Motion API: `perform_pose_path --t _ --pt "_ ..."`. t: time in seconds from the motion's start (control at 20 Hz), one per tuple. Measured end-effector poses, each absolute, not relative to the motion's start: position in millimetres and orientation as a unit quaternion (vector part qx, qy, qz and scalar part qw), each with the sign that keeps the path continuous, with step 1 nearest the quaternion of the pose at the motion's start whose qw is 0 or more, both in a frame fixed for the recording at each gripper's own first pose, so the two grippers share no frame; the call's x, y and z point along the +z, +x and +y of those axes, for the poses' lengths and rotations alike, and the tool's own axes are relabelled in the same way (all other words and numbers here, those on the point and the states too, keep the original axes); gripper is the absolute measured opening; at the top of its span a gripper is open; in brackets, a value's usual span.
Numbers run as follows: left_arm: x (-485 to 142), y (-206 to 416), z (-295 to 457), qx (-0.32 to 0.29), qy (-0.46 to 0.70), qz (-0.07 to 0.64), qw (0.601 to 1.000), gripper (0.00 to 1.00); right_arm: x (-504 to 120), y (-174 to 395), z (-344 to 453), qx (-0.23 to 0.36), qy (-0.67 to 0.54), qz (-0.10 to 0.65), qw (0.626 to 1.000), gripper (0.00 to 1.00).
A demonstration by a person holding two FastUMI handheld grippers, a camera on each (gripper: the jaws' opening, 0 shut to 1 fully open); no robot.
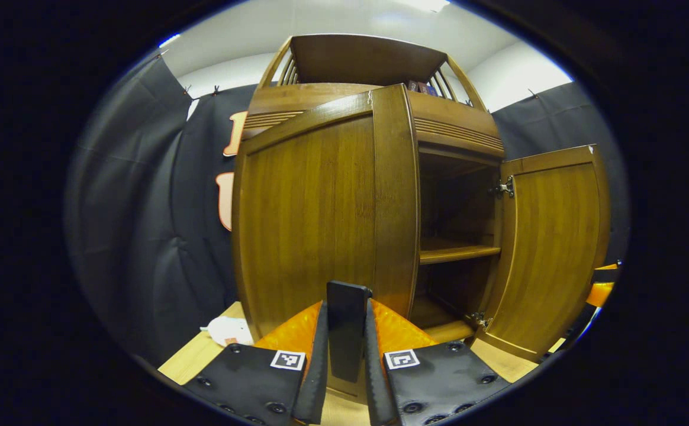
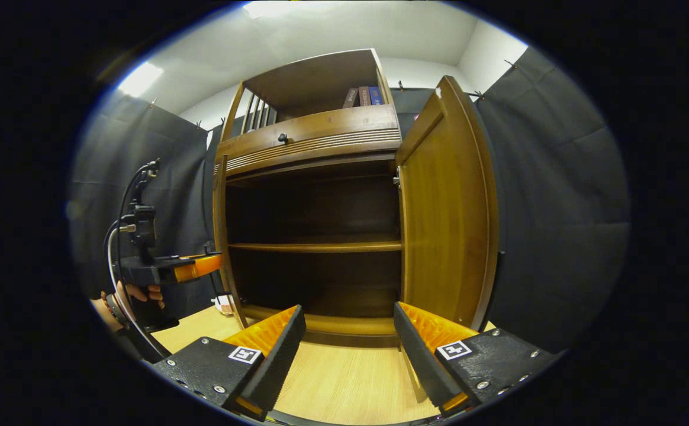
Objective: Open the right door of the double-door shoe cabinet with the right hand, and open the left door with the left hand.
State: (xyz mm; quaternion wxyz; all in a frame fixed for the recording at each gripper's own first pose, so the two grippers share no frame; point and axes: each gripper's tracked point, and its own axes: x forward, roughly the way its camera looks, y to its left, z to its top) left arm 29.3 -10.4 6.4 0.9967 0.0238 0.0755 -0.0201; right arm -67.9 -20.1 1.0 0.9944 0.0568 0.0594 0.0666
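The wooden shoe cabinet (image 2: 315, 142) stands with both doors swung out. In the left gripper view the left door (image 1: 315, 219) is close in front, and my left gripper (image 1: 347, 310) is shut on its dark upright handle (image 1: 347, 355). The right door (image 1: 551, 248) hangs wide open beyond it. In the right gripper view my right gripper (image 2: 347, 322) is open and holds nothing, low before the cabinet's dark inside. The right door (image 2: 445, 219) stands just to its right. The left gripper (image 2: 167, 269), held by a hand (image 2: 140, 293), sits at the left door's thin edge (image 2: 221, 236).
Inside, a shelf (image 2: 315, 247) crosses the middle. Books (image 2: 362, 96) stand on the top rack above a drawer with a small knob (image 2: 283, 138). A white object (image 1: 229, 330) lies on the wooden floor (image 2: 344, 378) by the cabinet's left foot. Black cloth walls (image 2: 557, 225) close in both sides.
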Motion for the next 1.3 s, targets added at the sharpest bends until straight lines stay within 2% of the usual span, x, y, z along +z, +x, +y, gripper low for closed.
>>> perform_pose_path --t 0.3,0.4,0.45,0.5,0.55,0.6,0.65,0.7,0.75,0.8,0.85,1.05,1.3 --pt "13 -13 46 0.049 -0.009 0.076 0.996 0.34 9 -55 -2 0.082 0.057 0.041 0.994 0.92" --pt "16 -22 62 0.057 0.008 0.071 0.996 0.27 12 -54 2 0.09 0.057 0.038 0.994 0.92" --pt "17 -28 72 0.064 0.022 0.069 0.995 0.27 13 -53 3 0.094 0.056 0.039 0.993 0.92" --pt "15 -27 82 0.074 0.03 0.066 0.995 0.25 13 -52 4 0.096 0.056 0.039 0.993 0.98" --pt "16 -28 90 0.082 0.033 0.065 0.994 0.2 13 -52 4 0.097 0.055 0.04 0.993 0.92" --pt "16 -28 96 0.09 0.033 0.063 0.993 0.18 13 -52 4 0.095 0.055 0.04 0.993 0.92" --pt "18 -27 102 0.095 0.032 0.057 0.993 0.2 12 -52 4 0.094 0.055 0.039 0.993 0.92" --pt "18 -32 110 0.097 0.03 0.055 0.993 0.12 12 -52 3 0.091 0.056 0.039 0.993 0.92" --pt "18 -35 117 0.097 0.027 0.053 0.994 0.22 12 -54 3 0.09 0.058 0.04 0.993 0.98" --pt "20 -38 125 0.096 0.021 0.047 0.994 0.22 11 -54 3 0.087 0.058 0.041 0.994 0.92" --pt "19 -38 131 0.092 0.013 0.046 0.995 0.14 11 -55 3 0.085 0.059 0.043 0.994 0.92" --pt "17 -35 135 0.044 0.026 0.04 0.998 0.14 10 -56 3 0.078 0.056 0.045 0.994 0.92" --pt "19 -36 169 0.021 0.013 0.029 0.999 0.14 19 -54 9 0.075 0.055 0.037 0.995 0.92"
